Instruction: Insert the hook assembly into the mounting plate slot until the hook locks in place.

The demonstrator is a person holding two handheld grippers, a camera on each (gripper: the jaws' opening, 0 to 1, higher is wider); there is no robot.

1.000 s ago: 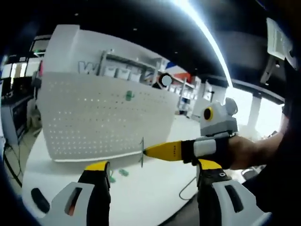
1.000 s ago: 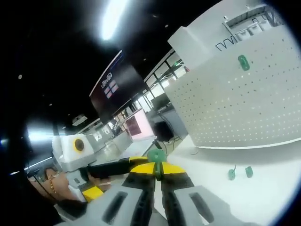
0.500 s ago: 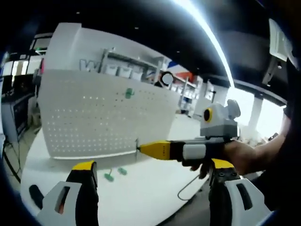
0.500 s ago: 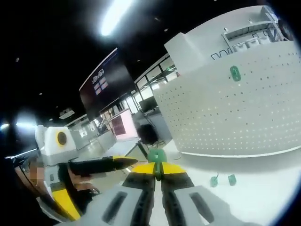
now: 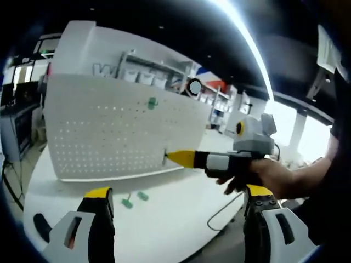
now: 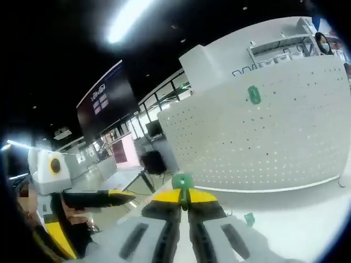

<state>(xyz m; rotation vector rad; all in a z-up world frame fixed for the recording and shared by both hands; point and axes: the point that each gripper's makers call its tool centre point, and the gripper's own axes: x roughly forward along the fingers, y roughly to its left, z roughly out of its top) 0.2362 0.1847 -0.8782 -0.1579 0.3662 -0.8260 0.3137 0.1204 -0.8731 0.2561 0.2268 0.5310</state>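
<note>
The white pegboard mounting plate (image 5: 115, 131) stands upright on the table, with one green hook (image 5: 152, 102) clipped in near its top. My right gripper (image 5: 176, 158) reaches in from the right, level with the plate's lower right part. It is shut on a green hook assembly (image 6: 182, 181), whose thin metal end (image 5: 164, 159) points at the plate. In the right gripper view the plate (image 6: 263, 142) and its mounted hook (image 6: 253, 94) lie ahead. My left gripper (image 5: 178, 193) is wide open and holds nothing. Its yellow fingertip (image 6: 122, 194) shows at the left.
Two loose green hook pieces (image 5: 134, 199) lie on the white table (image 5: 164, 230) in front of the plate. A dark object (image 5: 41, 227) rests near the table's left edge and a thin cable (image 5: 219, 213) loops at the right. Shelving stands behind the plate.
My right gripper has carried the hook assembly up and closer to the plate's lower right part. My left gripper's jaws have spread a little wider.
</note>
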